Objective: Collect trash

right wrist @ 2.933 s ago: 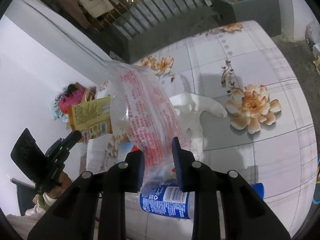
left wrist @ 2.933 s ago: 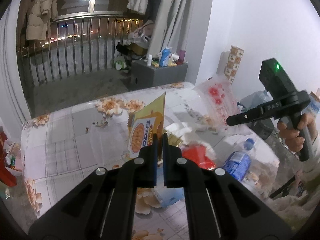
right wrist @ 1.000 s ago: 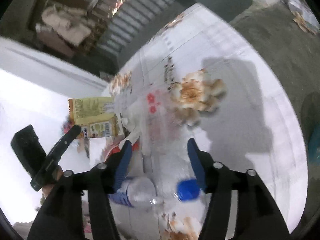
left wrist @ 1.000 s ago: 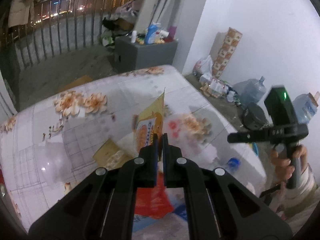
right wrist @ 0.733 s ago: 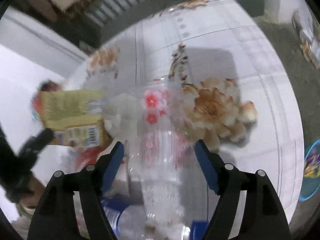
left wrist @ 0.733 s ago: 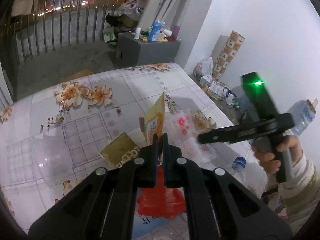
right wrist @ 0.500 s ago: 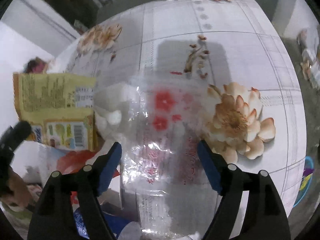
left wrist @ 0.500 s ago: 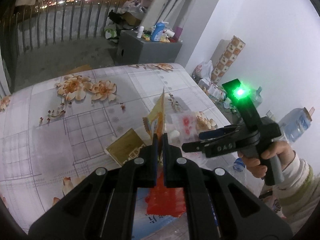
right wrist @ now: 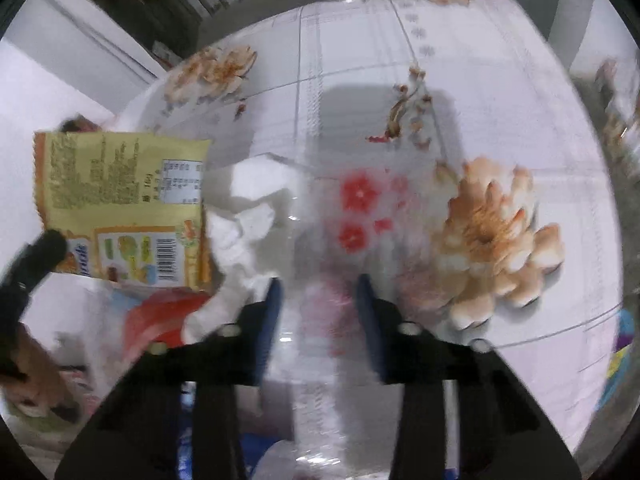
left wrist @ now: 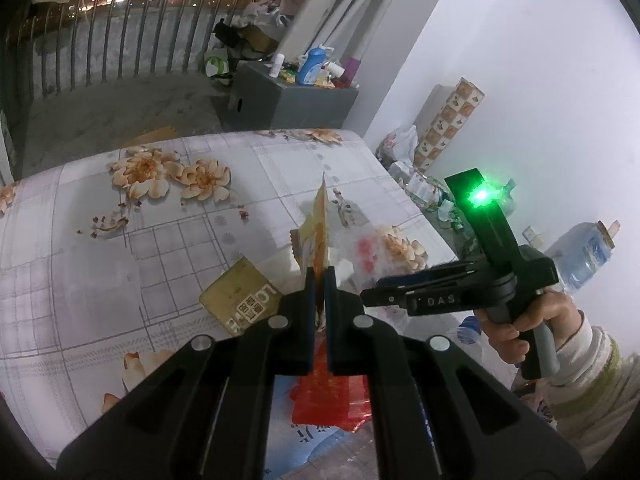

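My left gripper is shut on a yellow snack packet and holds it upright above the floral table; the packet also shows in the right wrist view. My right gripper is open, its fingers either side of a clear plastic bag with red flowers that lies on the table. The right gripper and that bag also show in the left wrist view, just right of my left fingers. A red wrapper, crumpled white paper and a blue-capped bottle lie below.
A gold card packet lies on the table left of my left fingers. A grey cabinet with bottles stands beyond the table by the balcony railing. Bags and a water jug sit on the floor at the right.
My right gripper has let go of the clear flowered bag, opened wide, and moved in close beside the left gripper. The left gripper still holds the yellow packet.
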The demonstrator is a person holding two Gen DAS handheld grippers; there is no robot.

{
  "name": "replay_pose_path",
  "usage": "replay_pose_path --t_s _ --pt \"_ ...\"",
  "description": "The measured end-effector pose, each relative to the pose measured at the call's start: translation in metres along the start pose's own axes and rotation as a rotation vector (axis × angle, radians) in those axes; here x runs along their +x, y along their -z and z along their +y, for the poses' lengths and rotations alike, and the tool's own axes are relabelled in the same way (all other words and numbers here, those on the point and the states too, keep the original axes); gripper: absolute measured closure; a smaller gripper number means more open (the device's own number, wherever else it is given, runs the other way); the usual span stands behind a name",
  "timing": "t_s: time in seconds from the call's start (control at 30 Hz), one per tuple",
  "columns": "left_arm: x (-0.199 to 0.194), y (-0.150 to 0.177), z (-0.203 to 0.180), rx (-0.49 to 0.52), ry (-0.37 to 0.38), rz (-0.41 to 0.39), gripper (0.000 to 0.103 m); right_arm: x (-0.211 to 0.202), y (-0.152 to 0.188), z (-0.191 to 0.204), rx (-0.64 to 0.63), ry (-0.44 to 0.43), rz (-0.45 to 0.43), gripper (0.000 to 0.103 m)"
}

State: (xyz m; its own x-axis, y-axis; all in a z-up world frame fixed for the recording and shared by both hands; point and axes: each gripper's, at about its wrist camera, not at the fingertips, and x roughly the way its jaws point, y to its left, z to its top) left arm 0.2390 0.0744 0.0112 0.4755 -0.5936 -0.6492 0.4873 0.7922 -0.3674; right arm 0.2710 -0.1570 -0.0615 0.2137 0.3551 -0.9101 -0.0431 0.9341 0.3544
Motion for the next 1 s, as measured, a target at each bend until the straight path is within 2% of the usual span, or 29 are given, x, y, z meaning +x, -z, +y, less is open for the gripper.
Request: replay_pose_path --t_s 0.17,0.33,0.5,0.67,0.73,0.77,0.8,0.87,1.0 --pt "-0.01 -0.005 -0.008 0.025 0.001 -0.026 0.101 0.0 0.007 -0.013 0.053 -0.071 -0.001 0.099" --pt "-0.021 -0.01 -0.018 0.048 0.0 -0.049 0.101 -0.016 0.017 -0.02 0.097 -0.13 -0.047 0.099" --pt "-0.036 -0.019 -0.035 0.087 0.009 -0.085 0.102 -0.056 0.031 -0.032 0.119 -0.178 -0.159 0.099" --pt "-0.04 -0.025 -0.054 0.127 0.004 -0.104 0.102 -0.073 0.036 -0.047 0.136 -0.186 -0.187 0.099" --pt "-0.038 -0.024 -0.057 0.13 -0.002 -0.102 0.102 -0.073 0.033 -0.054 0.145 -0.178 -0.17 0.097" --pt "-0.038 -0.025 -0.057 0.128 0.0 -0.101 0.102 -0.074 0.034 -0.057 0.143 -0.172 -0.163 0.092" --pt "-0.036 -0.024 -0.057 0.123 -0.003 -0.097 0.102 -0.071 0.029 -0.058 0.143 -0.158 -0.151 0.078" --pt "-0.034 -0.022 -0.057 0.119 -0.006 -0.091 0.102 -0.069 0.02 -0.058 0.13 -0.126 -0.153 0.057" --pt "-0.032 -0.019 -0.05 0.111 -0.015 -0.083 0.102 -0.047 -0.013 -0.05 0.091 -0.067 -0.145 0.055"
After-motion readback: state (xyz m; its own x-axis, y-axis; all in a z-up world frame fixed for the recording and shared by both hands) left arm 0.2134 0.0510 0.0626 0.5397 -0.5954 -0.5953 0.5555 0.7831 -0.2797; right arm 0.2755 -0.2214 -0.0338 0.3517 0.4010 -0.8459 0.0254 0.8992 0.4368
